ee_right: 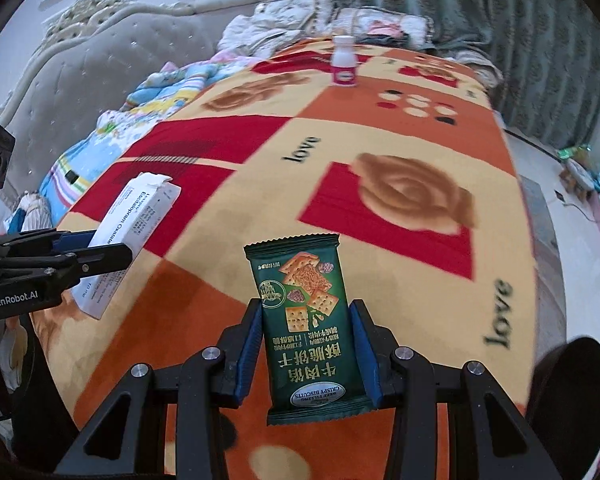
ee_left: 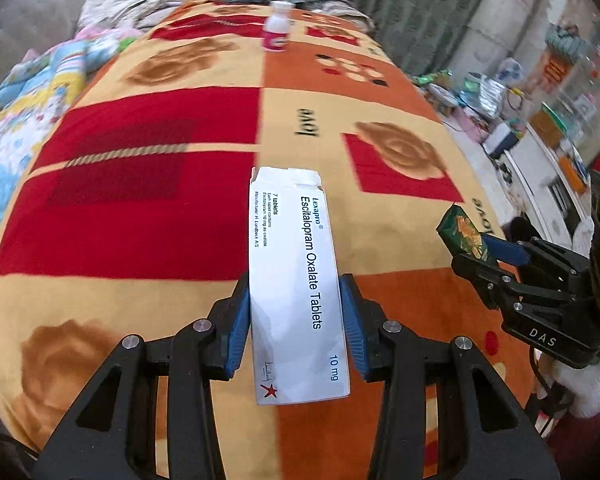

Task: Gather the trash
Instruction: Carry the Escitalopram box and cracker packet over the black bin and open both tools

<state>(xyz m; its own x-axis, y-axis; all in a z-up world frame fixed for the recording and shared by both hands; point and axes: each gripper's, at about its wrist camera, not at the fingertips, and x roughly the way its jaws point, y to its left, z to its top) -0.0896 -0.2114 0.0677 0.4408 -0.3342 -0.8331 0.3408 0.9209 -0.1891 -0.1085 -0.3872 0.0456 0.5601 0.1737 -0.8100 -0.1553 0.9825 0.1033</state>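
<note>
**Two pieces of trash held above the patterned blanket**

A flat white tablet carton (ee_left: 298, 284) is clamped between the blue pads (ee_left: 236, 320) of the left gripper (ee_left: 296, 322), its torn, open end pointing forward and away from the fingers. The carton is thin card, rectangular, printed with dark lettering and a red star near the held end.

A green biscuit wrapper (ee_right: 306, 328) is pinched across its width by the right gripper (ee_right: 308, 350); the glossy foil pack is shown with crimped, serrated ends, one end projecting ahead of the fingers and the other behind them. The right gripper is seen off to the right of the left one, well apart from it.

Below and ahead of both grippers a plush blanket (ee_left: 140, 220) in red, orange and cream squares is spread out. Far ahead, a small white bottle with a pink label (ee_left: 277, 27) is stood upright on it. The blanket's edge is seen to the right, falling away towards a cluttered floor (ee_left: 496, 112); to the left, rumpled bedding (ee_right: 148, 100) and a grey tufted headboard (ee_right: 80, 68) are seen.
</note>
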